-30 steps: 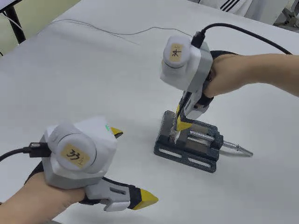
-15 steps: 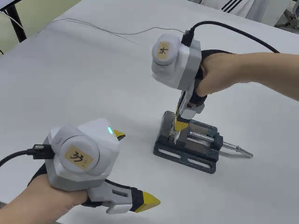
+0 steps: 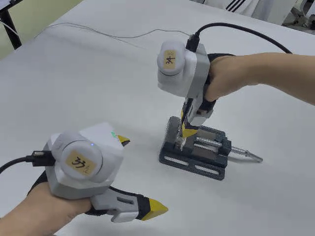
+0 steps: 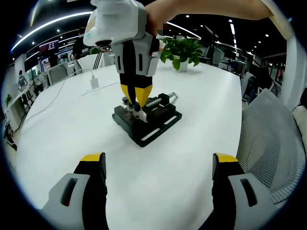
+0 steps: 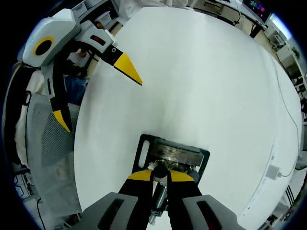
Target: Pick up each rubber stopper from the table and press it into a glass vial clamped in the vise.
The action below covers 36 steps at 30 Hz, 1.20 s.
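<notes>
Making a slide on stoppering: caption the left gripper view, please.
Right tongs, closed, reach down into the vise on a white table; left tongs hover open.

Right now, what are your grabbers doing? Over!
Left gripper open, empty. Right gripper nearly shut, tips down in the vise. Stopper hidden by tips. Cable far back, no bother.
</notes>
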Each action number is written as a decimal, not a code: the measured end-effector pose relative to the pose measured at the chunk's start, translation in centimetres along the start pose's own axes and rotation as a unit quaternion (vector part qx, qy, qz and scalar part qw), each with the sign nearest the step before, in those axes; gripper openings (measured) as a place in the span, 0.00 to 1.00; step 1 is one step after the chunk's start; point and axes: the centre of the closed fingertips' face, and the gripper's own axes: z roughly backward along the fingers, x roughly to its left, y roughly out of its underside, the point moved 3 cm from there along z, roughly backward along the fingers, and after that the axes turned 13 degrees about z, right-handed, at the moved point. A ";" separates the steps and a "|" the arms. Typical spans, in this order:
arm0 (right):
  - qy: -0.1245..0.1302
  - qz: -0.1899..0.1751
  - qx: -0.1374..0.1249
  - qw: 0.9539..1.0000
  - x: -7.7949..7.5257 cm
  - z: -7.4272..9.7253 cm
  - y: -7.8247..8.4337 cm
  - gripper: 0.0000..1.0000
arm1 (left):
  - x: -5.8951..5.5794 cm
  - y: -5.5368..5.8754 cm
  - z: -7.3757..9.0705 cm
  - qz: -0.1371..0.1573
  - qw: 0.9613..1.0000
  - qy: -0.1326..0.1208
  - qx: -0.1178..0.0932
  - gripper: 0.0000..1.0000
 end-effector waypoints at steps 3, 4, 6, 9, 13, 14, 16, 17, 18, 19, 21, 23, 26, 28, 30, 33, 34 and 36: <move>0.002 0.005 -0.004 1.000 0.1 0.0 0.0 0.07 | 0.0 0.0 0.0 0.001 1.000 -0.001 -0.001 0.91; 0.003 0.009 -0.005 1.000 0.2 0.0 0.1 0.07 | 0.0 0.0 0.1 0.001 1.000 -0.001 0.000 0.91; 0.001 0.012 -0.008 1.000 0.3 0.1 0.0 0.10 | 0.0 0.1 0.1 0.001 1.000 0.000 0.000 0.91; 0.001 0.016 -0.012 1.000 0.5 0.1 0.0 0.12 | -0.1 0.3 0.0 0.001 1.000 0.000 0.002 0.91; 0.003 0.015 -0.019 1.000 0.6 0.1 0.1 0.13 | -0.2 0.2 0.0 0.001 1.000 0.001 0.001 0.91; 0.003 0.016 -0.021 1.000 0.7 0.2 0.1 0.14 | -0.2 0.2 0.0 0.001 1.000 0.001 0.001 0.90; 0.005 0.015 -0.023 1.000 0.6 0.2 0.1 0.14 | -0.2 0.3 0.0 0.001 1.000 0.001 0.002 0.90; 0.007 0.015 -0.024 1.000 0.5 0.3 0.2 0.14 | -0.2 0.2 0.0 0.002 1.000 0.001 0.001 0.90; 0.007 0.016 -0.026 1.000 0.5 0.4 0.2 0.14 | -0.2 0.2 0.0 0.002 1.000 0.001 0.001 0.90; 0.007 0.012 -0.032 0.999 0.5 0.6 0.1 0.15 | -0.2 0.2 0.0 0.002 1.000 0.001 0.001 0.90; 0.010 0.012 -0.035 0.999 0.4 0.9 0.2 0.14 | -0.2 0.2 0.0 0.001 1.000 0.001 0.002 0.90; 0.016 0.012 -0.038 0.999 0.1 1.1 0.6 0.14 | -0.2 0.2 0.0 0.001 1.000 0.001 0.001 0.90; 0.023 0.009 -0.059 0.998 0.0 1.5 0.9 0.11 | -0.2 0.1 0.0 0.001 1.000 0.001 0.000 0.90; 0.018 0.005 -0.070 0.997 0.0 1.5 1.0 0.10 | -0.1 0.1 0.0 0.002 1.000 0.001 0.000 0.90; 0.024 0.002 -0.085 0.996 0.2 1.4 0.9 0.10 | -0.1 0.1 0.0 0.003 1.000 0.001 -0.001 0.90; 0.031 -0.010 -0.107 0.994 0.0 1.1 0.9 0.05 | -0.1 0.1 0.1 0.003 1.000 0.000 0.000 0.90; 0.033 -0.012 -0.119 0.992 0.1 1.1 0.7 0.03 | 0.0 0.1 0.2 0.004 1.000 0.000 0.000 0.90; 0.031 -0.021 -0.123 0.992 0.0 0.9 0.5 0.01 | 0.1 0.1 0.2 0.003 1.000 0.000 0.001 0.90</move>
